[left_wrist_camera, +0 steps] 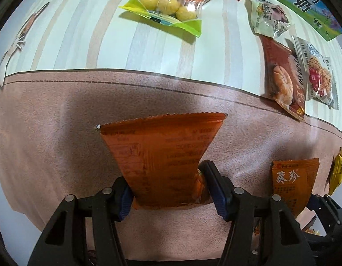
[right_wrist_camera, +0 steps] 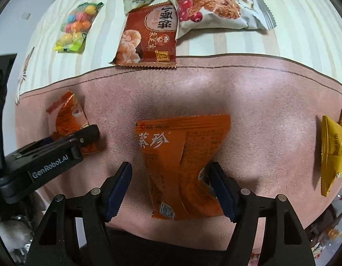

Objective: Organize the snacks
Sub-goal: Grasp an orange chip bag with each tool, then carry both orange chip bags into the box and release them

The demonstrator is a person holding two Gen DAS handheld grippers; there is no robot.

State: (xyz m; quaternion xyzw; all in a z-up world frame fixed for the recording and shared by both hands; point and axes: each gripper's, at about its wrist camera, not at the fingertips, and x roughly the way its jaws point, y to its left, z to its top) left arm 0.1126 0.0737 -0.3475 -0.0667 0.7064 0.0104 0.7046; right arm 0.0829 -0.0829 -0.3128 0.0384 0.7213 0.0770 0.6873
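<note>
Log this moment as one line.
left gripper: shut on orange foil snack packet | right gripper: open around second orange packet | both over pink mat

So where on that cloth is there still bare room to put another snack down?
The pink band lies bare between the orange packet in the right gripper and the yellow packets. The far striped part is crowded around the brown pastry packet and white cranberry packet, barer beyond that.

Black plastic left gripper (left_wrist_camera: pixel 166 190) and right gripper (right_wrist_camera: pixel 169 190), dark blue ribbed pads (right_wrist_camera: pixel 221 194), silver screws (right_wrist_camera: pixel 244 191), white "GenRobot.AI" lettering (right_wrist_camera: pixel 50 166)
</note>
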